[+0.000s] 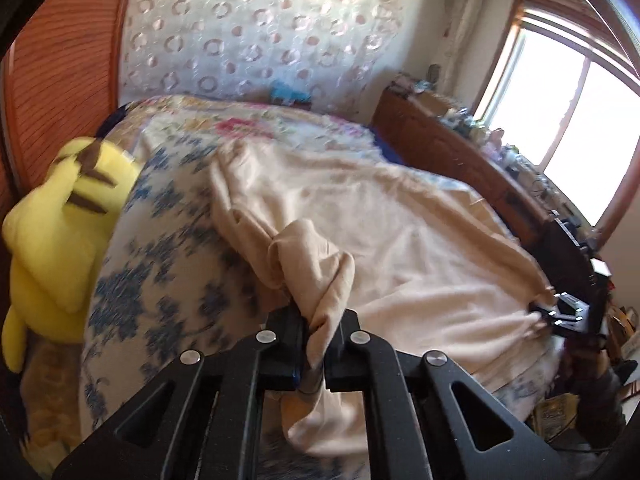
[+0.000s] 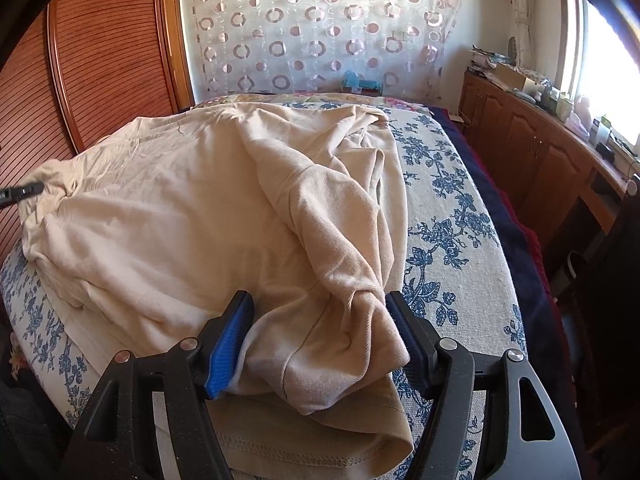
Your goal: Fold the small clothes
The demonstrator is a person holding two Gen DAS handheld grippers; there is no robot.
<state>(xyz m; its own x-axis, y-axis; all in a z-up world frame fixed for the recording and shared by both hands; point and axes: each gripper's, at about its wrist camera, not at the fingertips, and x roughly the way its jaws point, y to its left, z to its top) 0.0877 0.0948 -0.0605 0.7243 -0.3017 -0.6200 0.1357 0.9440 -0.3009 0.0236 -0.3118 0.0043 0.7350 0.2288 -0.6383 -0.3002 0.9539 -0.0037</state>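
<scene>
A cream garment [image 2: 180, 208] lies spread and rumpled across the bed [image 2: 448, 220]. In the left wrist view my left gripper [image 1: 320, 332] is shut on a bunched fold of the cream garment [image 1: 380, 232], lifted a little off the bed. It shows as a dark tip [image 2: 20, 194] at the cloth's far left edge in the right wrist view. My right gripper [image 2: 320, 332] stands open at the near edge. A twisted sleeve lies between its blue pad [image 2: 230, 344] and the other finger, and both touch the cloth loosely. It also appears as the right gripper [image 1: 560, 314] at the garment's right edge.
A yellow plush toy [image 1: 60, 232] sits at the bed's left side. A slatted wooden door [image 2: 80, 80] stands left, and a ring-patterned curtain [image 2: 320, 24] hangs behind the bed. A wooden cabinet [image 2: 532, 152] loaded with clutter runs along the right under a bright window [image 1: 568, 120].
</scene>
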